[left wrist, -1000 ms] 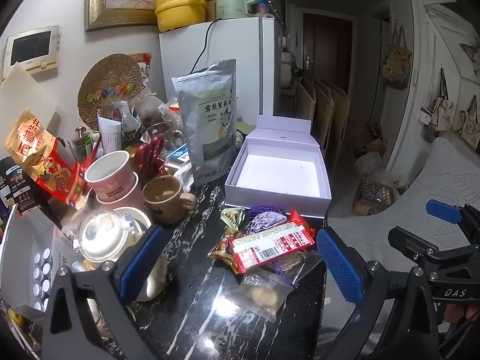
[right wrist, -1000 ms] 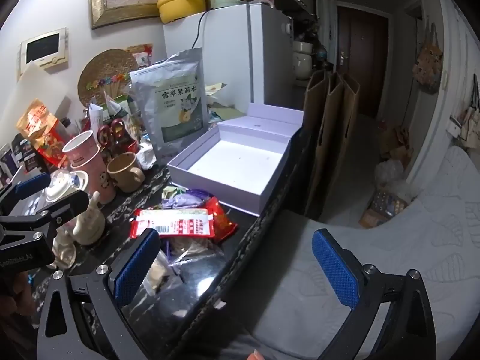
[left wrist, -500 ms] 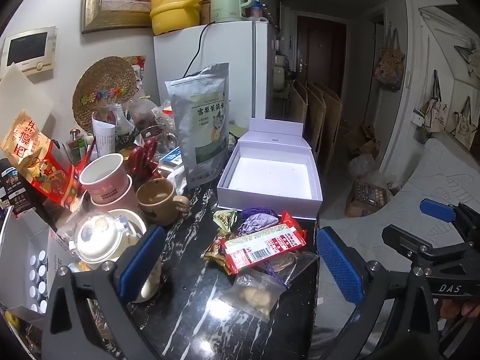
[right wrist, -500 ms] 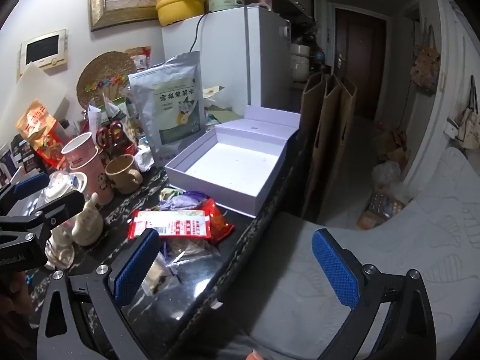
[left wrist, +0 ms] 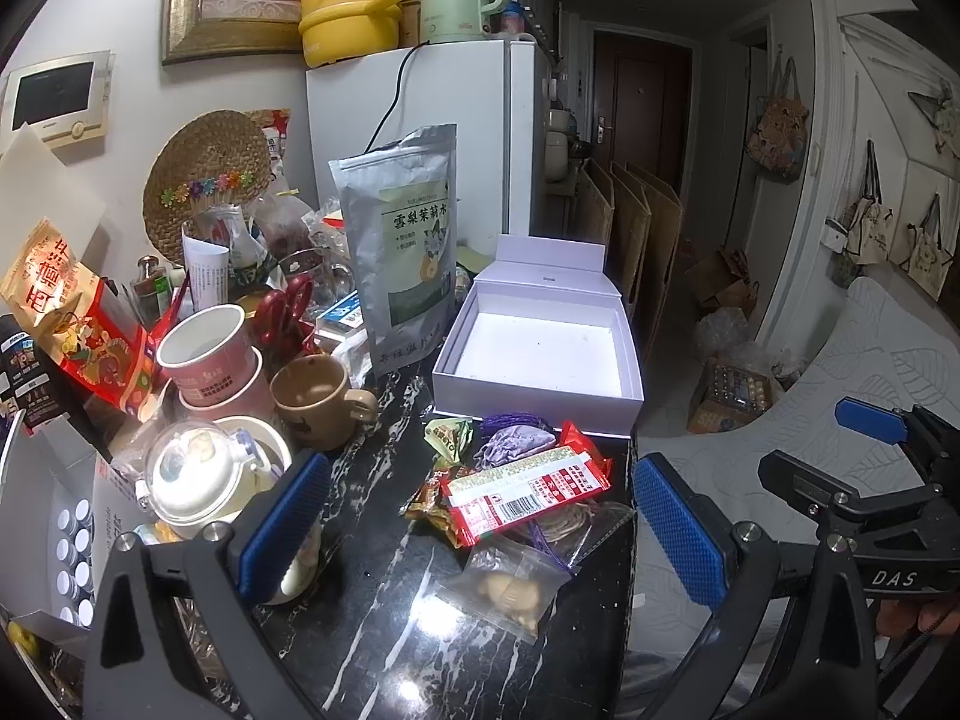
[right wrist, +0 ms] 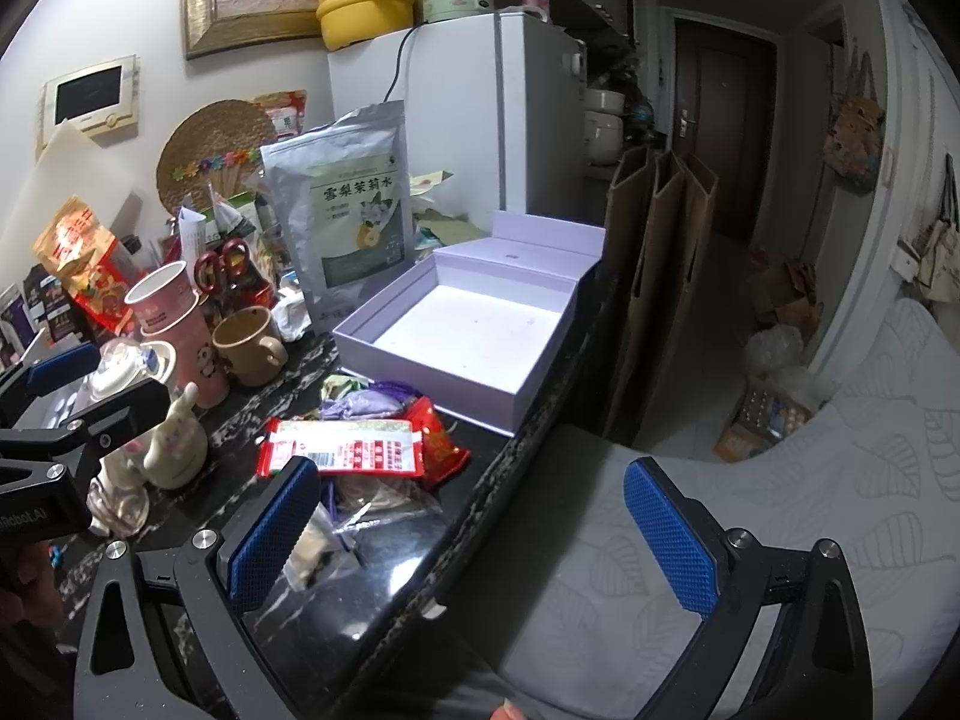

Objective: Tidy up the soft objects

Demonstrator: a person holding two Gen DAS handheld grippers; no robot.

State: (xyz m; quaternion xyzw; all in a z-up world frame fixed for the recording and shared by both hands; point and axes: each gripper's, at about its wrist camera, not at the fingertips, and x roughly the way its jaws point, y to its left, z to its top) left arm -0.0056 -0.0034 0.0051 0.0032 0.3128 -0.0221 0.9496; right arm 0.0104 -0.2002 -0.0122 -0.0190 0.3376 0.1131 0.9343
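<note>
Left hand-held gripper (left wrist: 474,528) hangs with blue pads spread wide, empty, above the snack pile on the black marbled tabletop (left wrist: 384,648). Right hand-held gripper (right wrist: 474,534), also wide apart and empty, sits off the tabletop's edge; its body reads "DAS". Just ahead lies the red barcoded packet (left wrist: 528,489), a clear bag (left wrist: 510,588) nearer, the open lavender box (left wrist: 540,348) behind, and a silver pouch (left wrist: 408,240) marked "雪梨茉莉水".

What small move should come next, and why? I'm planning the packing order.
Probably lower the open left gripper onto the red-and-white snack packet: it lies topmost on the wrapper pile, right between the fingers, and the open white cardboard box behind it holds nothing yet.
</note>
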